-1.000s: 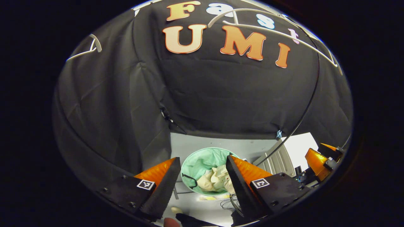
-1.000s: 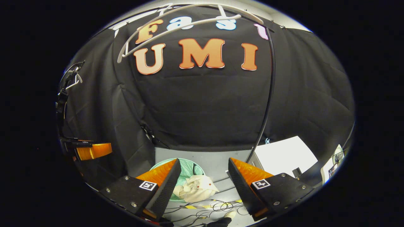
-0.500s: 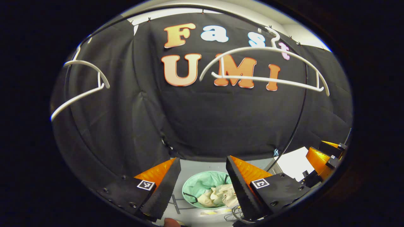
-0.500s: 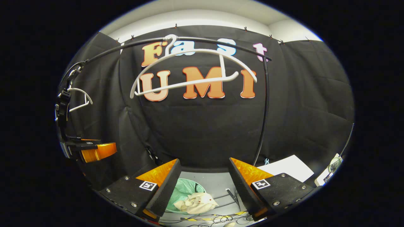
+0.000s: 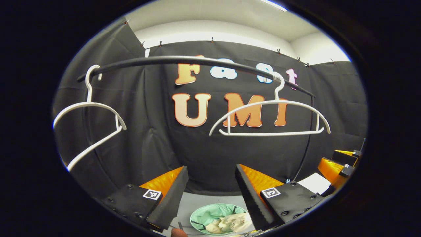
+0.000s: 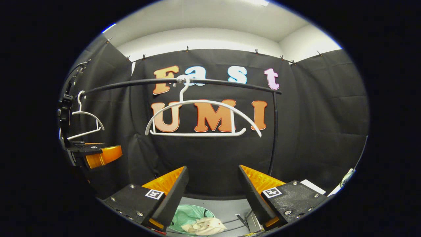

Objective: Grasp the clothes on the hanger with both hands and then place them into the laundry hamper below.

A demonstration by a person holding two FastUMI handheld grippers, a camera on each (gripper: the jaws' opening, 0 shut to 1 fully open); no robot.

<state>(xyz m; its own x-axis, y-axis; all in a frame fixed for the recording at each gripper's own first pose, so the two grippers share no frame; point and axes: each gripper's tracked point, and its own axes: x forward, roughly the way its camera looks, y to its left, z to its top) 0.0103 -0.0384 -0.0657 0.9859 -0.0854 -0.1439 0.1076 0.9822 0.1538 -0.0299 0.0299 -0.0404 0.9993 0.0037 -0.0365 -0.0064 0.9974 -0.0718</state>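
My left gripper (image 5: 210,184) stood wide open, jaws well apart, nothing between them and nothing touching either finger. Just past the tips and below them lay the laundry hamper (image 5: 200,220), its round mouth facing up, pale green lining showing. Inside it the clothes (image 5: 232,223) sat as a cream, crumpled heap toward the side of my right-hand finger, its longer run lying across the hamper's mouth from finger to finger.

My right gripper (image 6: 213,184) was spread just as wide and gripped nothing. Below its tips the same hamper (image 6: 184,219) showed nearer the left-hand finger, and the cream clothes (image 6: 205,226) lay at its near rim; whether they spilled over that rim I couldn't tell.

Above the fingers, straight ahead, a white hanger (image 5: 269,117) hung bare from a black rail (image 5: 184,61), its bar level and running side to side. In the left gripper view a second white hanger (image 5: 90,118) hung off beyond the left-hand finger, turned nearly edge-on and tilted. The right gripper view had the near hanger (image 6: 200,117) centred over the gap and that far hanger (image 6: 86,120) small at the rail's left end.

The left gripper view caught my other gripper out past the right-hand finger; the right gripper view caught the left one out past its left-hand finger. Cables (image 6: 241,219) ran across the floor by the hamper.
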